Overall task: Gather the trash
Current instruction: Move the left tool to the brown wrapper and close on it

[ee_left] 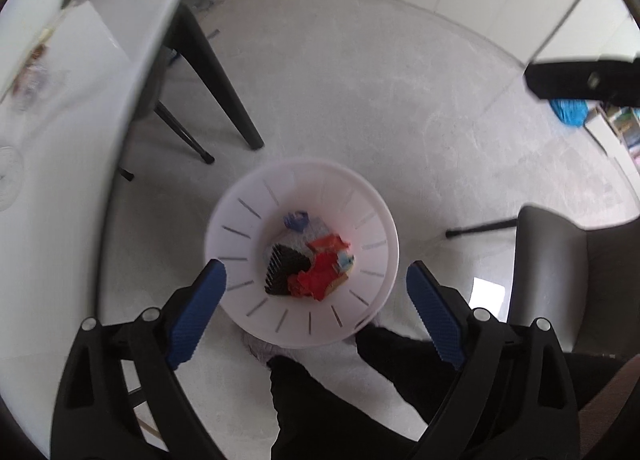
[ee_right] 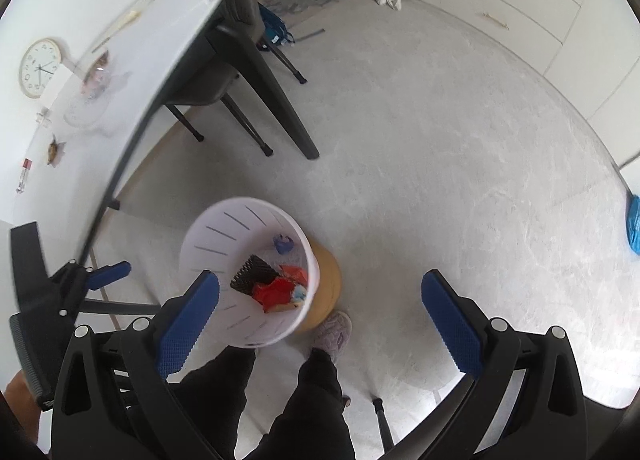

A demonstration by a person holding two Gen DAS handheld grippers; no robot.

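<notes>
A white slotted trash bin (ee_left: 240, 220) stands on the floor by the table; it also shows in the right wrist view (ee_right: 208, 236). Inside lie a red wrapper (ee_left: 320, 274), a black ridged piece (ee_left: 286, 268) and a blue scrap (ee_left: 296, 219). My left gripper (ee_left: 316, 288) is open and empty, high above the bin. My right gripper (ee_right: 320, 300) is open and empty, above the floor just right of the bin. The left gripper also shows at the right wrist view's left edge (ee_right: 92, 280).
A white table (ee_right: 132, 72) with black legs (ee_right: 280, 100) stands left, holding a glass dish (ee_right: 94, 80) and small scraps (ee_right: 54, 150). A grey chair (ee_left: 576, 284) is at right. The person's legs (ee_right: 308, 408) stand below. A blue bag (ee_right: 633, 224) lies far right.
</notes>
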